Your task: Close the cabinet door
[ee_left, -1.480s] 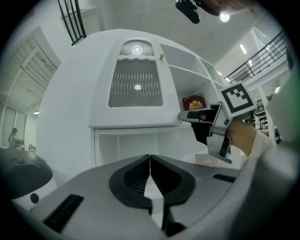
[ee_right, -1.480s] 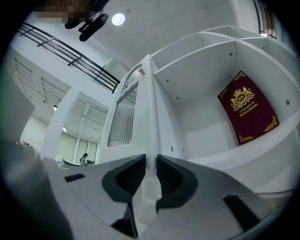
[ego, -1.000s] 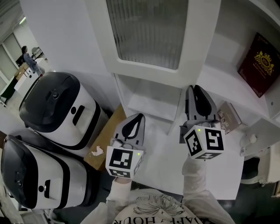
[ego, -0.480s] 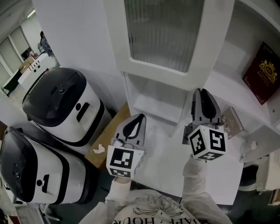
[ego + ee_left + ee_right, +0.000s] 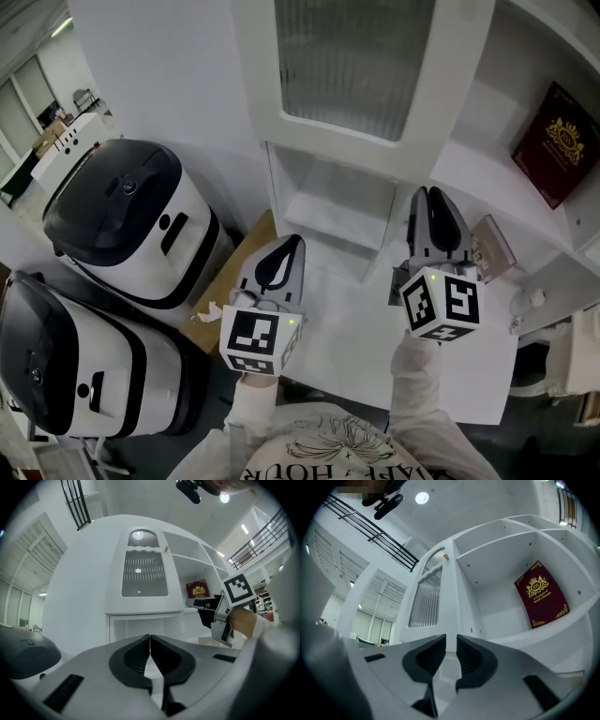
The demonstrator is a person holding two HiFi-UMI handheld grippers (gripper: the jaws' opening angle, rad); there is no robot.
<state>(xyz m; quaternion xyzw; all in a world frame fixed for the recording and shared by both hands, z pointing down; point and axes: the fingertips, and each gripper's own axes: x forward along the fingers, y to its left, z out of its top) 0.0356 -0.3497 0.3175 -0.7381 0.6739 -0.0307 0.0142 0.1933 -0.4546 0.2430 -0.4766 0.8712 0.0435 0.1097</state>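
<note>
Two grippers, head view: left gripper [image 5: 289, 246] and right gripper [image 5: 429, 195] are held side by side, pointing up below the open cabinet door [image 5: 361, 70]. Left gripper view: jaws pressed together, door straight ahead. Right gripper view: jaws slightly apart, empty, door to their left.

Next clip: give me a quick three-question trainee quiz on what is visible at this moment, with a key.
1. True or false: the left claw is shut with nothing in it.
2. Where is the dark red book? A, on the floor; B, leaning in a shelf compartment right of the cabinet door; C, inside the left claw.
3. How many black-and-white appliances stand left of the cabinet in the head view?

Key: 1 true; 2 B; 3 two.
</note>
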